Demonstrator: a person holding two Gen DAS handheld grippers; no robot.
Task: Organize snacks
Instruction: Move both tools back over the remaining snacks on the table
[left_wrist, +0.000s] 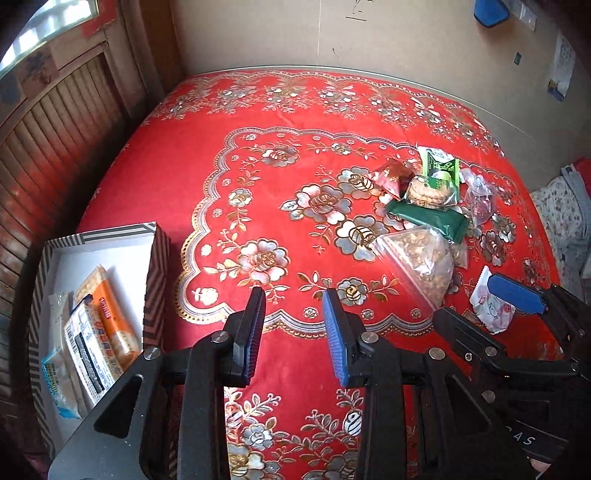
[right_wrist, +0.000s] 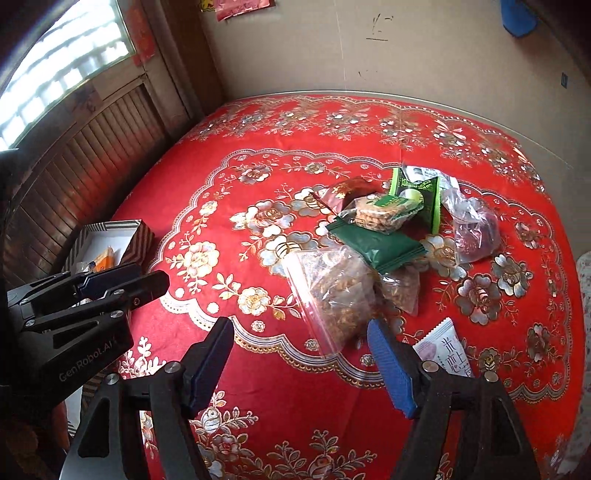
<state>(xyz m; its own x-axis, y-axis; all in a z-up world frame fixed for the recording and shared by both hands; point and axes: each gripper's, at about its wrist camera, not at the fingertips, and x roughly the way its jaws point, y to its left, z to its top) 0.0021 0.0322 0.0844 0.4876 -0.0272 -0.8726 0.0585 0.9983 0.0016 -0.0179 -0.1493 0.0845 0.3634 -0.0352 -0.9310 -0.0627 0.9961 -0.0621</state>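
The snacks (right_wrist: 384, 225) lie heaped mid-surface on the red floral cloth (right_wrist: 258, 177); some already sit in the striped box (left_wrist: 155, 258) at the left edge. My left gripper (left_wrist: 293, 299) is narrowed, empty. My right gripper (right_wrist: 301, 332) gapes, empty, above the clear bag (right_wrist: 332, 291).

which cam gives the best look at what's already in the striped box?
Left wrist. The striped box sits near its left edge, interior open to view, with an orange packet and white packets lying inside. In the right wrist view the box is small and far, partly hidden behind the left claw; only an orange scrap shows.
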